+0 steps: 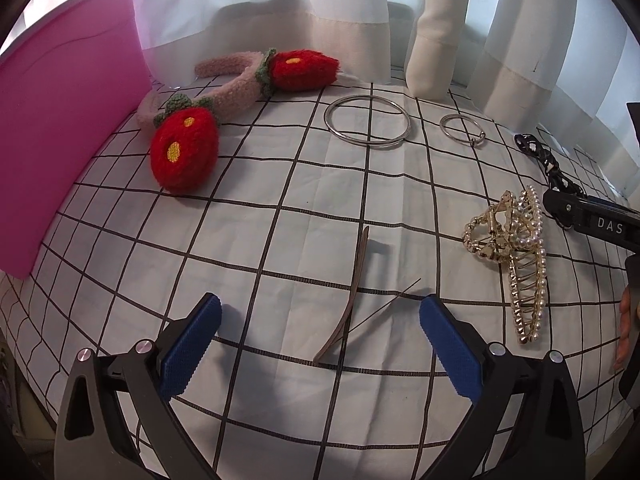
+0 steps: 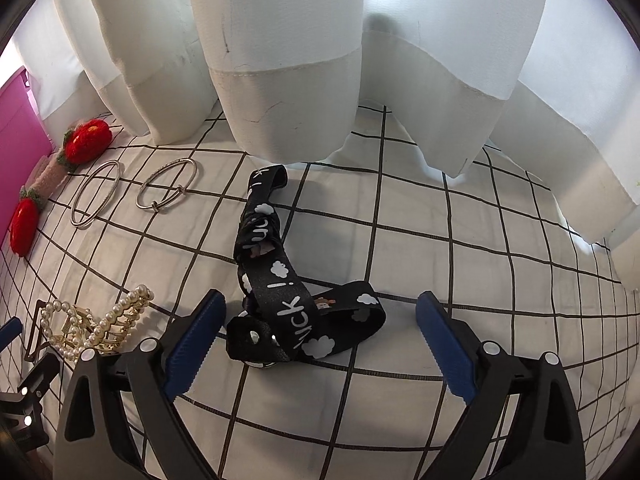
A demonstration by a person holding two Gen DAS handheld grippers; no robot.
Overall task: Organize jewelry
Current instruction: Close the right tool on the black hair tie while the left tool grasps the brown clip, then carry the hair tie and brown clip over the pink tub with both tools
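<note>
My left gripper is open, its blue pads on either side of a thin bronze hair clip lying on the checked cloth. A gold pearl claw clip lies to its right, also in the right wrist view. A large silver bangle, a smaller silver ring and a pink headband with red strawberries lie farther back. My right gripper is open above a black printed strap, its pads apart from it on both sides.
A pink bin stands at the left on the checked cloth. White curtains hang along the back edge. The right gripper's body shows at the left view's right edge.
</note>
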